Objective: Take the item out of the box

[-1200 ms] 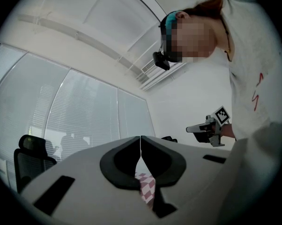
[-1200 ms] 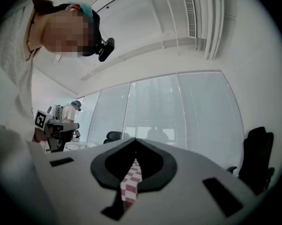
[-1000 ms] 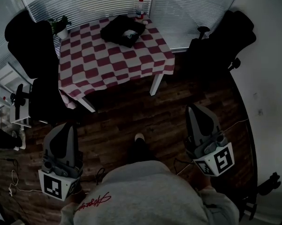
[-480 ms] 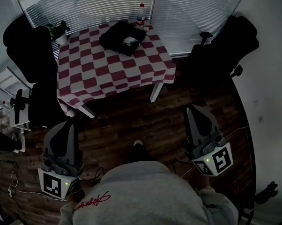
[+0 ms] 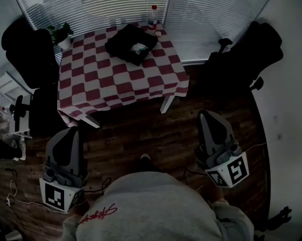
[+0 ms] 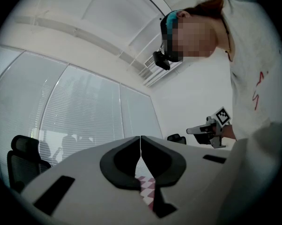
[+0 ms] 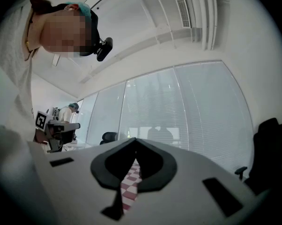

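The red-and-white checked table point(image 5: 116, 82) in the upper centre has drawn nearer, so this looks like only the approach: the open black box point(image 5: 127, 40) near its far edge holds the small pale item point(image 5: 139, 47), well apart from the left gripper point(image 5: 72, 131) and right gripper point(image 5: 205, 115), both closed and empty.

Black box point(image 5: 125, 39), open-topped, set askew near 12 o'clock edge of checkered tabletop point(image 5: 111, 82). Pale item point(image 5: 139, 47) inside, toward box's 4 o'clock side.
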`<action>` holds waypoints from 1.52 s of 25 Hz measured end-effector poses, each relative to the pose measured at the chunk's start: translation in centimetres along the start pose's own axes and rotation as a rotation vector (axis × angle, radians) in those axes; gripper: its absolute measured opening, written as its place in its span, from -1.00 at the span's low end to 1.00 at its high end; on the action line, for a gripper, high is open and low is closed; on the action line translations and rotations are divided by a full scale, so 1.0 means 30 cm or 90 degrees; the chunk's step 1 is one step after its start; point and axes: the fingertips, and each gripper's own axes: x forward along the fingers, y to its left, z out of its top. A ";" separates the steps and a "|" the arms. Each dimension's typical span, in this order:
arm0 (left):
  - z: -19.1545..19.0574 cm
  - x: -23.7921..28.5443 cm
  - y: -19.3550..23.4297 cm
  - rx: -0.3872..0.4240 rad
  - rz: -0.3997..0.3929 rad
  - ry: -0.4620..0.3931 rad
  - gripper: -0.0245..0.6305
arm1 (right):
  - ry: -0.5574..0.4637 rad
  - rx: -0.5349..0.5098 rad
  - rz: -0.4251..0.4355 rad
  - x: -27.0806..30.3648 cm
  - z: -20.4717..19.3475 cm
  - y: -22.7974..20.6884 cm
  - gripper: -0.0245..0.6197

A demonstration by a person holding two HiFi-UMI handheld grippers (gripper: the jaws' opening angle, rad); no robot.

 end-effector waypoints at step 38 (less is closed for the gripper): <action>-0.092 0.185 0.027 0.011 0.006 0.027 -0.87 | 0.009 0.005 0.031 0.151 -0.059 -0.150 -0.89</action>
